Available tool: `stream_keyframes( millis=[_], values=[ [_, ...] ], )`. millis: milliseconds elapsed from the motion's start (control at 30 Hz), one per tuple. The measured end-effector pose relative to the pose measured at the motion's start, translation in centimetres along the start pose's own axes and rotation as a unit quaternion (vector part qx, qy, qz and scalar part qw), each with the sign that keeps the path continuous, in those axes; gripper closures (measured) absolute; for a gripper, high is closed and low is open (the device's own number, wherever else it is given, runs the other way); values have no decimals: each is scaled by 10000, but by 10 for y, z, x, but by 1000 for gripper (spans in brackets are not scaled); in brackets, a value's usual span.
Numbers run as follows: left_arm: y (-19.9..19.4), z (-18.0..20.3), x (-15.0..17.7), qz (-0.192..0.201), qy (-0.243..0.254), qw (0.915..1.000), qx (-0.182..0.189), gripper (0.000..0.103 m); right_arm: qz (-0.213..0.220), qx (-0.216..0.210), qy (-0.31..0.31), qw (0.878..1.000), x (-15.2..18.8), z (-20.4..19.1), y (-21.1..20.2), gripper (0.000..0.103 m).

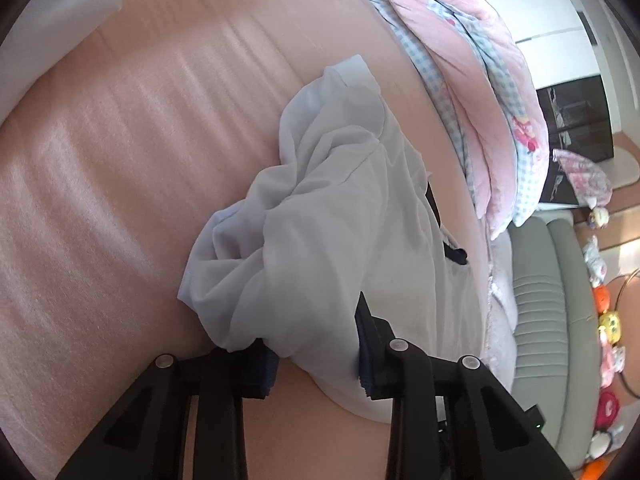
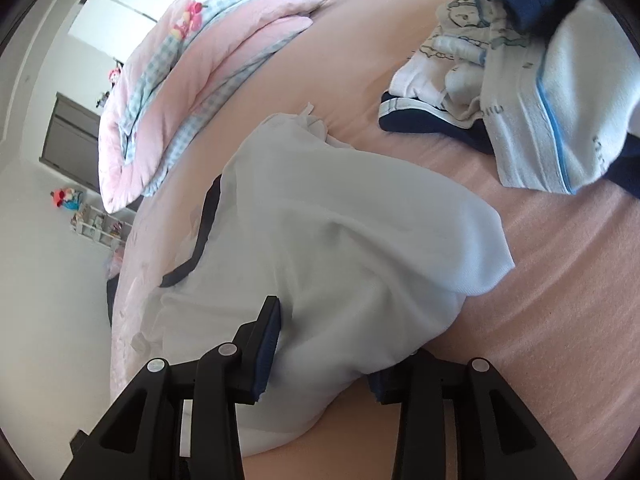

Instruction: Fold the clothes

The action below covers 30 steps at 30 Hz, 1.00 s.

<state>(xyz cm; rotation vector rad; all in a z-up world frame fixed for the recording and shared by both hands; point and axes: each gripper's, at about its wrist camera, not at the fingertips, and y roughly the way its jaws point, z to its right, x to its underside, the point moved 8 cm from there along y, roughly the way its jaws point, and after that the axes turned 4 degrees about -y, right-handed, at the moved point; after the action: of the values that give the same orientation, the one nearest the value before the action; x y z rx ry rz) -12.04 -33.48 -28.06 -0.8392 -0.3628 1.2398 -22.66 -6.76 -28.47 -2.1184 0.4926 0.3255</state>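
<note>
With both your left hand-held gripper (image 1: 316, 354) and right hand-held gripper (image 2: 324, 360) clamped on the near edge of the crumpled white garment (image 1: 332, 216) lying on the pink bed (image 1: 120, 160) beside the quilt (image 1: 472, 92), you're at the pick-up step; next, lift and shake it flat.

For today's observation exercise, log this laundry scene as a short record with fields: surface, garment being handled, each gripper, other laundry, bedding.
surface: pink bed sheet
garment: crumpled white cloth shirt with dark navy trim, bunched, not yet folded
left gripper: fingers closed on the shirt's near edge
right gripper: fingers closed on the shirt's near edge
other laundry: loose pile of white, pale blue and navy clothes beyond the shirt, apart from it
bedding: folded pink and blue-checked quilt at the bed's far side
</note>
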Motion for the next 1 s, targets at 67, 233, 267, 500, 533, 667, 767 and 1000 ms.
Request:
stream_keyframes(
  millis=[67,233,267,500,533,667,767,1000],
  values=[
    [2,10,7,133,606,9969,-476,75,-131,136,-318,9993,1,-3,0,64],
    [12,32,32,670,2121,9576,-1832,74,-208,592,-1233,9904,10,-13,0,63],
    [14,35,35,762,2297,9495,-1996,74,-194,686,-1396,9876,11,-15,1,63],
    [11,37,40,1003,2620,9379,-2040,75,-8,1427,-2614,9546,22,-31,1,63],
    [10,40,42,1044,2732,9328,-2108,77,19,1500,-2701,9511,23,-32,0,63],
    [10,48,45,1206,3199,9072,-2453,81,100,1663,-2772,9462,25,-33,-5,66],
    [12,54,47,1307,3488,8884,-2685,82,187,1922,-3074,9318,26,-40,-6,67],
    [11,56,47,1391,3705,8732,-2844,83,374,2330,-3673,8997,31,-49,-10,68]
  ],
)
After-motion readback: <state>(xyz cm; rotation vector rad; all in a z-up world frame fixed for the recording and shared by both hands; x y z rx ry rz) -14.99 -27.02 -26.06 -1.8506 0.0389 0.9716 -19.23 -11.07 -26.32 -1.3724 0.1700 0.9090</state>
